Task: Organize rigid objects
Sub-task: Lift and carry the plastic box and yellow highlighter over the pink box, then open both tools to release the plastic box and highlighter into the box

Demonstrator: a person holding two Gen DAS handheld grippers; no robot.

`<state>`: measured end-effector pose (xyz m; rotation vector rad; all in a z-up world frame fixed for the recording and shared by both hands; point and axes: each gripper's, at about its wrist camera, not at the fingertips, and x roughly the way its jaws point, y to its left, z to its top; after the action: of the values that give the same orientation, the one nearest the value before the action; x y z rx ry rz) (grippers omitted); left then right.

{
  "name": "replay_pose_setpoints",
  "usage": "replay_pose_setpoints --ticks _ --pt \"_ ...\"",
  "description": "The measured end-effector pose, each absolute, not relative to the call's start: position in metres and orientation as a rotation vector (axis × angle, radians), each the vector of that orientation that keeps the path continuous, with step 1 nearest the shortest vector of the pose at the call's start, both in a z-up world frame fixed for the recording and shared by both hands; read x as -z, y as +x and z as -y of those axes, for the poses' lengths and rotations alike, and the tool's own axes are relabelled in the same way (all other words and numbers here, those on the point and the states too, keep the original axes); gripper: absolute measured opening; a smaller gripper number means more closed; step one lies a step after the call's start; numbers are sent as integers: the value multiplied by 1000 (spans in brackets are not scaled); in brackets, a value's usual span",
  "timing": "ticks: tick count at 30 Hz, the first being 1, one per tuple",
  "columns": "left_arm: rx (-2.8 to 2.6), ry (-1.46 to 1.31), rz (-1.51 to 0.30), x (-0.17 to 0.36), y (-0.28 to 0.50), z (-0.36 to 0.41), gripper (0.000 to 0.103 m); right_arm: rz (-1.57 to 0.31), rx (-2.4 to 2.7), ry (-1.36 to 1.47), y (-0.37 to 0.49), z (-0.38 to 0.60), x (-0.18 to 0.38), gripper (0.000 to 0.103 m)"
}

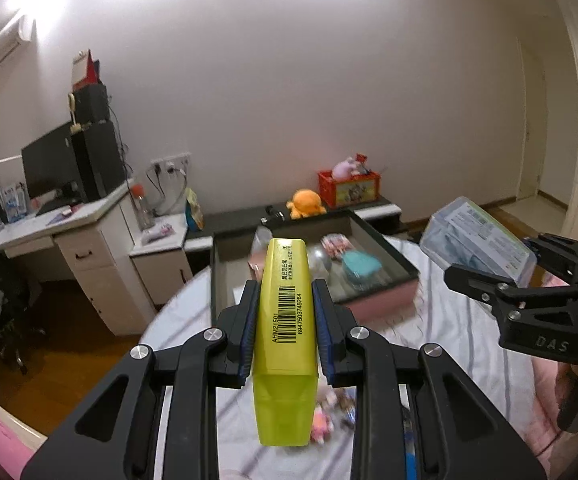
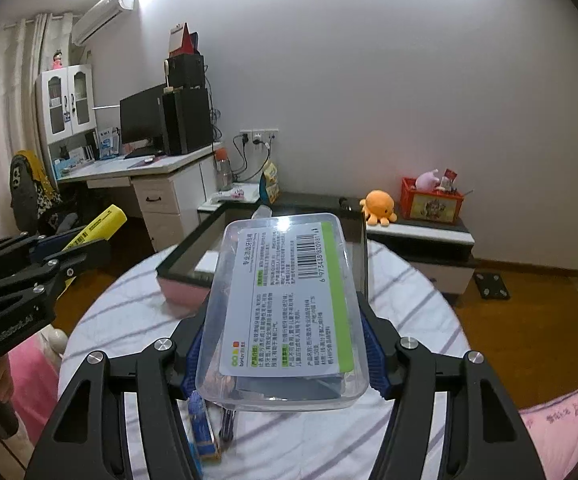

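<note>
Yellow-green highlighter [image 1: 285, 320] is clamped between blue pads [image 1: 249, 320]. Clear box [image 2: 289, 308], green-striped label, is held over white grey-striped tablecloth [image 2: 129, 312]. Black-rimmed pink tray [image 1: 373, 304] is seen ahead.

A round table [image 2: 409, 304] with a white, grey-striped cover carries a dark-rimmed pink tray [image 1: 373, 300] at its far side and small packets [image 1: 333, 412] near.

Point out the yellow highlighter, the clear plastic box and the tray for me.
yellow highlighter [image 1: 287, 304], left wrist view, barcode label on its body.
clear plastic box [image 2: 289, 304], right wrist view, printed label on its lid.
tray [image 1: 373, 298], left wrist view, pink front wall.
</note>
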<state>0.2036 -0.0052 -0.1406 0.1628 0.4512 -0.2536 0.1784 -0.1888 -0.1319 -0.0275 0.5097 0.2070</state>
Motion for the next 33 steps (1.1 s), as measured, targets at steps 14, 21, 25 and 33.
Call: replay_pose_setpoints --ticks 14,21,25,33 --pt "219 209 -434 129 278 13 26 -481 -227 -82 246 185 107 64" --pt "218 229 -518 157 328 21 26 -562 -245 -93 295 184 131 64" --pt "209 244 -585 182 358 22 26 -633 -238 -97 323 186 154 64" --pt "207 253 -691 226 391 25 26 -747 -262 -106 350 183 198 64"
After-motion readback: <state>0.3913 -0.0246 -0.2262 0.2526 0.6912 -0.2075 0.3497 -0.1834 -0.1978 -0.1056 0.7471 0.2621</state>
